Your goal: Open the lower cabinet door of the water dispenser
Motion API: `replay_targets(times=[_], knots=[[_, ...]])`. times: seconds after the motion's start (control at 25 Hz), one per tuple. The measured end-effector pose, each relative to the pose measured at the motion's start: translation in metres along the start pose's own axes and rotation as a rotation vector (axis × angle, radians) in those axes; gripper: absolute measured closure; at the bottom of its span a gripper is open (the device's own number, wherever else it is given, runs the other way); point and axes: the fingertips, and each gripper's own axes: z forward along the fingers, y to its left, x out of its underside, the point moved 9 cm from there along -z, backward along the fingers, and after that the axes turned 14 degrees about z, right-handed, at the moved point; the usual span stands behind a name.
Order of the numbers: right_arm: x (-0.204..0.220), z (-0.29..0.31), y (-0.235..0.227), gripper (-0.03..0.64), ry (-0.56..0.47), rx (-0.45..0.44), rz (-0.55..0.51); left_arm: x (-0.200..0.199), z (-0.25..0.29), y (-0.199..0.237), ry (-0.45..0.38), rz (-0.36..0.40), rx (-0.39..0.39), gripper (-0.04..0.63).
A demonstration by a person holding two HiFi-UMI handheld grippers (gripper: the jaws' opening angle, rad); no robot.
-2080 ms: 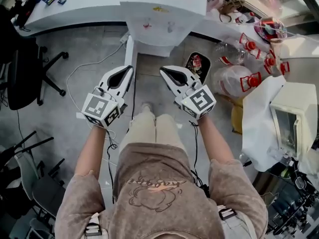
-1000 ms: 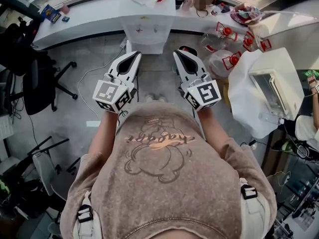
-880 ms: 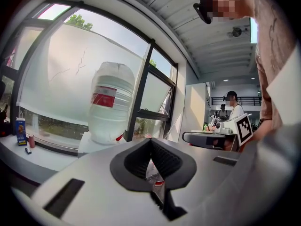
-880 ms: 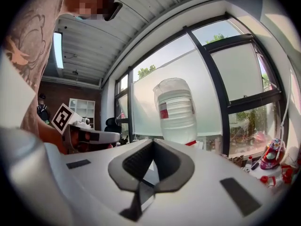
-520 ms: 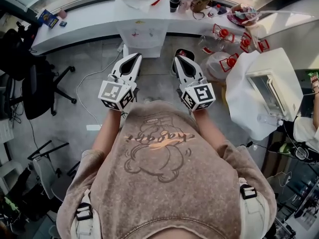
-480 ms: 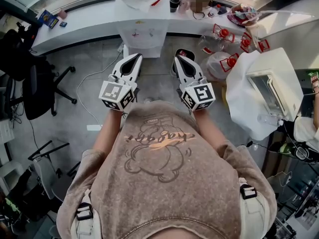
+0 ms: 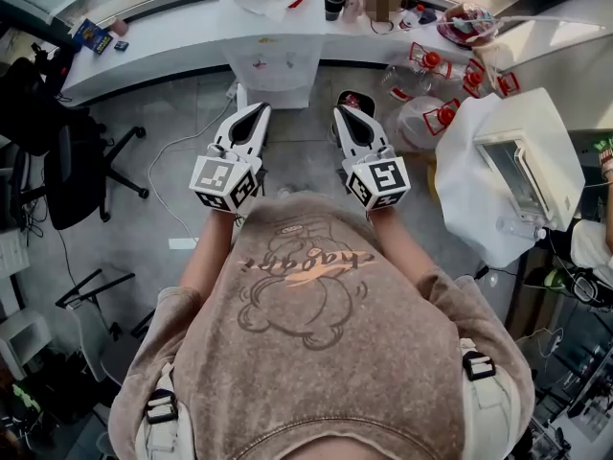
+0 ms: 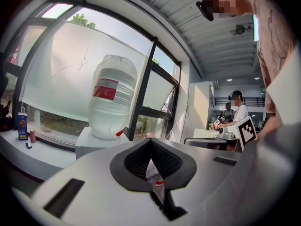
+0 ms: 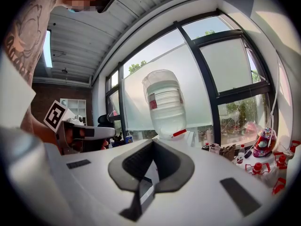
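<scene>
Standing square to the water dispenser (image 7: 273,65), you held both tools out ahead of you, roughly level and side by side. The left gripper (image 7: 257,110) had its jaws closed tip to tip with nothing between them. The right gripper (image 7: 342,113) was pressed together the same way and was also empty.

The relation that mattered was height as much as direction. In both gripper views the upturned water bottle (image 8: 113,98) and the dispenser's top rose above the jaw tips. Everything under that top was hidden behind the tools' own bodies. So the lower cabinet door (image 7: 276,92) lay ahead of you and below the line your jaws pointed along.

From the head view that lower front was steeply foreshortened. I could not tell whether the door sat flush or stood ajar, nor which edge carried its handle or hinge.

Sideways, the left gripper was the better placed. Its tips sat just short of the dispenser's front, inside the left part of its width. The right gripper's tips lay off beyond the dispenser's right edge, over bare floor (image 7: 192,180).

My judgement is that the door's long axis ran upright, so it would swing about a vertical edge. Any reach for it would call for dropping the nearer tool well below where it pointed.
</scene>
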Motion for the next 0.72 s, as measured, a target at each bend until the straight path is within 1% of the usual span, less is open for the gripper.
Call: replay_targets(times=[0.28, 0.72], knots=[[0.0004, -0.0046, 0.0023, 0.621, 0.003, -0.011, -0.002, -0.0013, -0.0017, -0.0056, 0.002, 0.000, -0.002, 0.578], [0.0004, -0.0096, 0.0079, 0.620, 0.006, -0.016, 0.004, -0.0057, -0.0102, -0.0044, -0.005, -0.023, -0.014, 0.578]])
